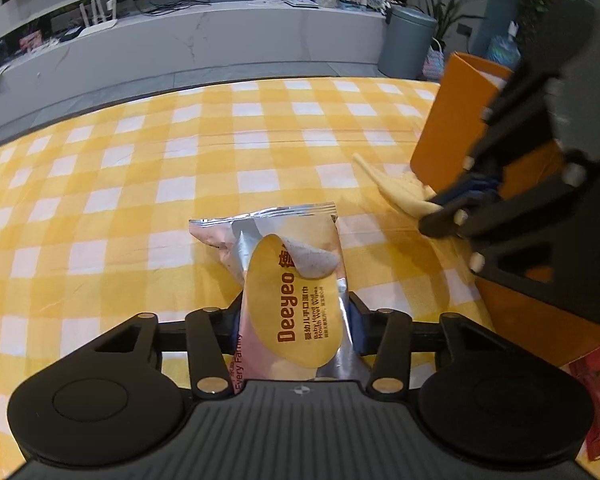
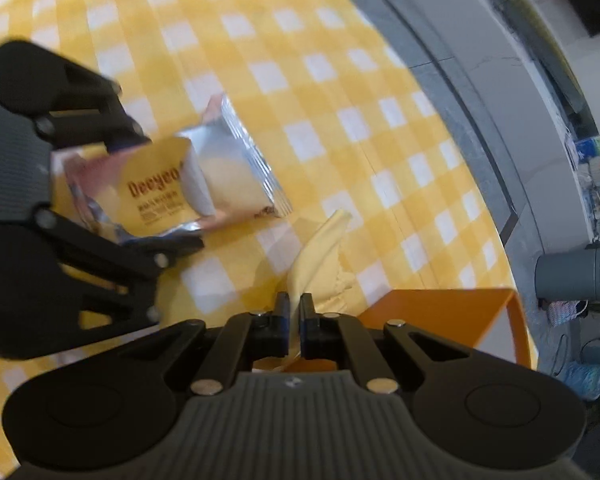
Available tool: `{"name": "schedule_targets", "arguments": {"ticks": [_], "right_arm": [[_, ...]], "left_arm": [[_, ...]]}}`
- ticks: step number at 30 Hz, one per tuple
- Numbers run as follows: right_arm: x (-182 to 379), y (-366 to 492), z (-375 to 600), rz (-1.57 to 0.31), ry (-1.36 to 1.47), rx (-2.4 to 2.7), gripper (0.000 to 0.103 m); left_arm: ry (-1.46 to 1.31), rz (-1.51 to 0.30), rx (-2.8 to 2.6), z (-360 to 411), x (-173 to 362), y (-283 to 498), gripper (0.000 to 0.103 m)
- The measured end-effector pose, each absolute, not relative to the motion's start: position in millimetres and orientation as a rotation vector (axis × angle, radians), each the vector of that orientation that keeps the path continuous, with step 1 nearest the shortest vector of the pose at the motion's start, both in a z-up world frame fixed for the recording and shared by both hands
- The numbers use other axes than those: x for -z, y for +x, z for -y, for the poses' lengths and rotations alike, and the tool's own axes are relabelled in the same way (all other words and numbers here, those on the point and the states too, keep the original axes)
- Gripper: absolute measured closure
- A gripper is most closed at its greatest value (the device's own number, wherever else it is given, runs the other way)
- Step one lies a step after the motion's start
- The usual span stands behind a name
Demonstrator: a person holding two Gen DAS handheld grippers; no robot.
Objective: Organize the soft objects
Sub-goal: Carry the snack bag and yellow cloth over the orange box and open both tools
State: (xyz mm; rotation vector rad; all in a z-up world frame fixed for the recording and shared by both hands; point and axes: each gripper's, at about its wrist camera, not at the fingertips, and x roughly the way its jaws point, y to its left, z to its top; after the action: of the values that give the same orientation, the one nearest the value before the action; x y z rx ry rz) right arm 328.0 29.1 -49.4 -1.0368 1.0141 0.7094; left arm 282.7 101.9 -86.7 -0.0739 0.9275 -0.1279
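A silver and yellow "Deeyeo" wet-wipe packet (image 1: 296, 280) lies on the yellow-checked tablecloth (image 1: 140, 168). My left gripper (image 1: 296, 320) is shut on the packet's near end, a pad pressing on each side. The right wrist view shows the same grip on the packet (image 2: 220, 176) from the side. My right gripper (image 2: 295, 318) is shut on a pale yellow cloth (image 2: 320, 244), which trails out onto the table. In the left wrist view that cloth (image 1: 392, 188) lies beside an orange box (image 1: 452, 128), with the right gripper (image 1: 448, 208) pinching its end.
The orange box (image 2: 440, 308) stands open-topped at the table's right side, close under my right gripper. A red printed item (image 1: 596, 400) lies at the near right. Beyond the table's far edge are grey floor, a grey bin (image 1: 406, 40) and a low cabinet (image 1: 180, 40).
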Motion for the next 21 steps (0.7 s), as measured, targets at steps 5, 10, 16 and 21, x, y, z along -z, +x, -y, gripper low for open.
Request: {"name": "schedule_targets", "arguments": {"ticks": [5, 10, 16, 21], "right_arm": [[31.6, 303.3, -22.9, -0.962, -0.952, -0.715, 0.102], [3.4, 277.5, -6.6, -0.890, -0.805, -0.702, 0.102], [-26.5, 239.0, 29.2, -0.810, -0.621, -0.688, 0.101], [-48.1, 207.8, 73.5, -0.745, -0.423, -0.668, 0.101]], "left_arm": [[-0.100, -0.936, 0.123, -105.2, 79.5, 262.7, 0.054], [-0.246, -0.920, 0.145, -115.6, 74.0, 245.2, 0.054], [-0.332, -0.850, 0.152, -115.6, 52.5, 198.5, 0.054], [-0.367, -0.818, 0.154, -113.3, 32.6, 167.8, 0.054]]}}
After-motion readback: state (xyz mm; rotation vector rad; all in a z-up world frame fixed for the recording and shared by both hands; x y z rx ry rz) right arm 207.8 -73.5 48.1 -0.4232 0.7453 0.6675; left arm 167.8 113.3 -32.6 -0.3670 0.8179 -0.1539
